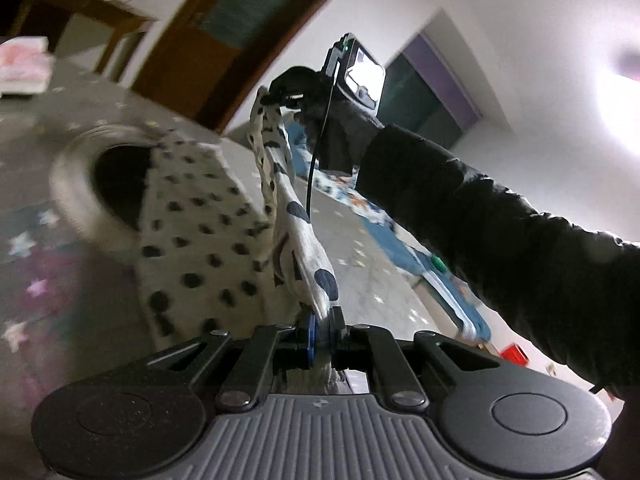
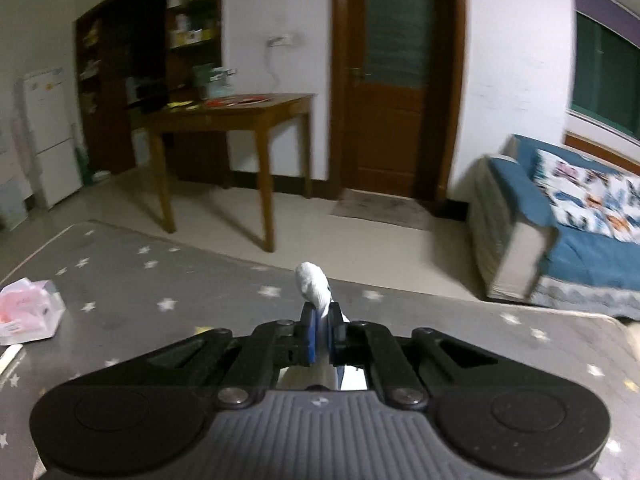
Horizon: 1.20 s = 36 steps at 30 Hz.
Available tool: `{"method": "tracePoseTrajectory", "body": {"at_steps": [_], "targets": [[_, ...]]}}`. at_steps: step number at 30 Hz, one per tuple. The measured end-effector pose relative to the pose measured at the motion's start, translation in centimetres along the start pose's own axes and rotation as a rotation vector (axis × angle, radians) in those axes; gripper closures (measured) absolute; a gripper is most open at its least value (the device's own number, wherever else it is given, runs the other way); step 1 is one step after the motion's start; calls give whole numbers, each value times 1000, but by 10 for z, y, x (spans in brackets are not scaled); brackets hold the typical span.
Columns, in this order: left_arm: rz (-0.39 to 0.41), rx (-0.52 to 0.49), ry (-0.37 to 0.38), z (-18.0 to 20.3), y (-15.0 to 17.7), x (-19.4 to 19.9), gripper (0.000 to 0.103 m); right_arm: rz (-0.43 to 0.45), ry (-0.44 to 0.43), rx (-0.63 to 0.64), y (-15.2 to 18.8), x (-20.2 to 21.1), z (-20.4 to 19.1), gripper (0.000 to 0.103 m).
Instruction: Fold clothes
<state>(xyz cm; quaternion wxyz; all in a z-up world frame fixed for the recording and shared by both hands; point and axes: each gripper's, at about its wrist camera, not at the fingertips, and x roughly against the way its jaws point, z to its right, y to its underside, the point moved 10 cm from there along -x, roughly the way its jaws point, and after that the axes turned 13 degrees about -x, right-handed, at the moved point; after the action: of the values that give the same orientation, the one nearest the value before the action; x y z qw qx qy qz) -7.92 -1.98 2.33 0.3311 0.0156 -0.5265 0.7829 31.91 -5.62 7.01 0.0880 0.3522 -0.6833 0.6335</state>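
A white garment with dark spots (image 1: pixel 208 216) hangs in the air, its ribbed neck opening (image 1: pixel 80 184) facing the left wrist camera. My left gripper (image 1: pixel 322 320) is shut on one edge of it. My right gripper (image 1: pixel 286 98), seen up and ahead in the left wrist view, is shut on another edge, and the cloth stretches between the two. In the right wrist view the right gripper (image 2: pixel 322 320) pinches a small white tip of the garment (image 2: pixel 314 284); the rest of it is hidden below.
A grey star-patterned mat (image 2: pixel 160 280) lies below. A pink and white packet (image 2: pixel 28 312) sits at its left. A wooden table (image 2: pixel 240 120), a door (image 2: pixel 396 80) and a blue sofa (image 2: pixel 560 220) stand beyond. The person's dark sleeve (image 1: pixel 500 220) crosses the right.
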Motion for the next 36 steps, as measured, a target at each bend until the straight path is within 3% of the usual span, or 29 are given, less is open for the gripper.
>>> {"method": "tracePoseTrajectory", "body": {"at_steps": [6, 10, 14, 17, 20, 25, 27, 30, 33, 36], "targets": [[-36, 92, -100, -39, 14, 4, 96, -80, -53, 50, 39, -61, -67, 95], [-74, 109, -149, -52, 26, 1, 94, -126, -103, 65, 60, -75, -87, 76], [-95, 104, -181, -58, 30, 4, 90, -129, -154, 64, 56, -52, -71, 75], [-97, 84, -202, -60, 30, 7, 88, -132, -133, 72, 53, -37, -38, 75], [-100, 75, -229, -63, 28, 10, 75, -136, -120, 64, 53, -26, -6, 74], [-107, 72, -272, -66, 27, 13, 74, -111, -300, -78, 43, -7, 6, 66], [-103, 66, -294, -68, 24, 16, 74, -116, -328, -78, 41, -5, 0, 67], [-84, 61, -332, -70, 17, 25, 70, -131, -300, -49, 48, -13, -4, 69], [-67, 54, -358, -74, 10, 33, 70, -171, -219, -8, 63, -36, -4, 69], [-61, 46, -366, -76, 4, 35, 69, -194, -206, -22, 72, -55, -3, 69]]}}
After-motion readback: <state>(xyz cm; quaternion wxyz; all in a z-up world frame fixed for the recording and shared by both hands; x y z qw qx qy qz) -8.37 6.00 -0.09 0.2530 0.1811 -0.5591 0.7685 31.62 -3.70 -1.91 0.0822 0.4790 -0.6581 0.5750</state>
